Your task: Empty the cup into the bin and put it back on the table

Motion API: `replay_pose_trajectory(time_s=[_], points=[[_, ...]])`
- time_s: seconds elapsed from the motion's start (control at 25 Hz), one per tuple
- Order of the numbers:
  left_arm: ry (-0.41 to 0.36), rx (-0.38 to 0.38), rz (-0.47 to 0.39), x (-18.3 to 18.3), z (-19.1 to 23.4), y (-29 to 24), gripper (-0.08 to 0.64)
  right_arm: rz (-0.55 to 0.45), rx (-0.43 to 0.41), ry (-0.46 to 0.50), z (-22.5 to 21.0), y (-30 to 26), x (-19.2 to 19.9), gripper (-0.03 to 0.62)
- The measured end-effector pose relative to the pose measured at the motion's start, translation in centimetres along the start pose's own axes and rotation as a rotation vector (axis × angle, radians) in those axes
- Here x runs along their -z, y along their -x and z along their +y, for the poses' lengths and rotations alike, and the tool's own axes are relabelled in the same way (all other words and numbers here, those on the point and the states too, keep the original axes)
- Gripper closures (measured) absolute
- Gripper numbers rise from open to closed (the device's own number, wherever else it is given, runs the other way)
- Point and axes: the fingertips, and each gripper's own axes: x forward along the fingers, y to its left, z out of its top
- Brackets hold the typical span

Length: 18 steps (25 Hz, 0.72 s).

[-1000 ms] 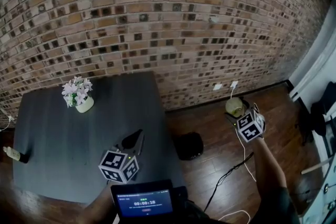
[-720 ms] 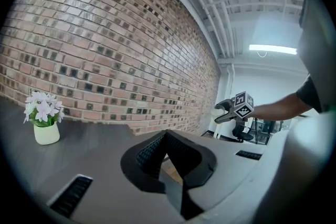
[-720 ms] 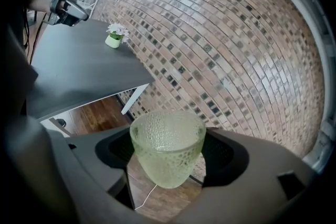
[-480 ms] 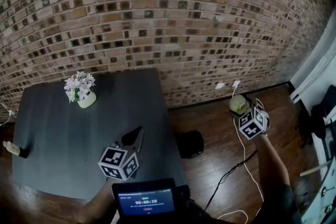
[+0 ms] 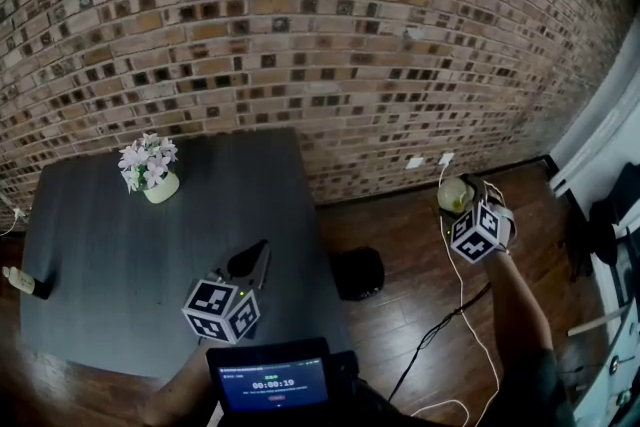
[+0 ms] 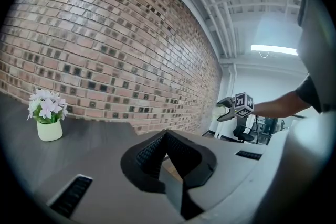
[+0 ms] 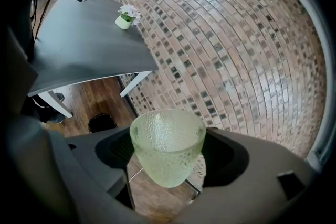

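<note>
Green glass cup [image 7: 168, 140] stays gripped in right tool [image 7: 171, 153], rolled slightly; left tool [image 6: 167, 136] closed.

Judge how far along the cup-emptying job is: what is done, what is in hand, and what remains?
Done: the cup is off the table, gripped by the right tongs. In hand: it hangs over the floor, beside the bin, not above it. Nothing shows inside it, so it may already be emptied. Left: set it back on the table.
</note>
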Motion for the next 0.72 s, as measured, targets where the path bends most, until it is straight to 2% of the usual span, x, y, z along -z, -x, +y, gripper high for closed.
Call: replay_pose_trajectory(time_s=[0.72], points=[[0.005, 0.002, -0.018, -0.21, -0.86, 0.18, 0.555, 0.068, 0.003, 0.179, -0.88, 0.53, 0.84, 0.204]])
